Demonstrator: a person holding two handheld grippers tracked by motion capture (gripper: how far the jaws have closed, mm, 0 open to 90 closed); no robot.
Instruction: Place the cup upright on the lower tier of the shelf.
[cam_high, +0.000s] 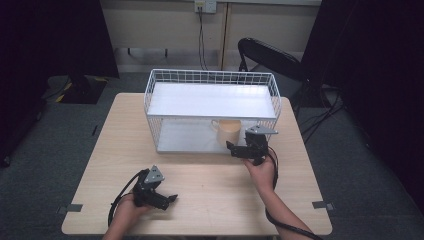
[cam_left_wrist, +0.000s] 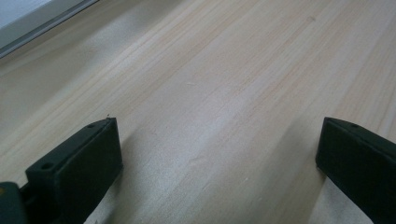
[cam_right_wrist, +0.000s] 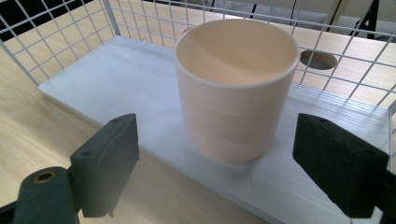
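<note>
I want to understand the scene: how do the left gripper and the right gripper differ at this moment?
The right gripper is at the front of the white wire rack, its open jaws on either side of the cream cup without touching it. The left gripper lies low over the bare wooden table, far from the rack, with nothing between its jaws. Both are black, open and held in a hand.

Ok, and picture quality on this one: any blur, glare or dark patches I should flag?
High view: the room's edges are nearly black and the white shelf is washed out. Left gripper view: the table grain is soft, with shadows under the jaws. Right gripper view: the cup is sharp and evenly lit.
</note>
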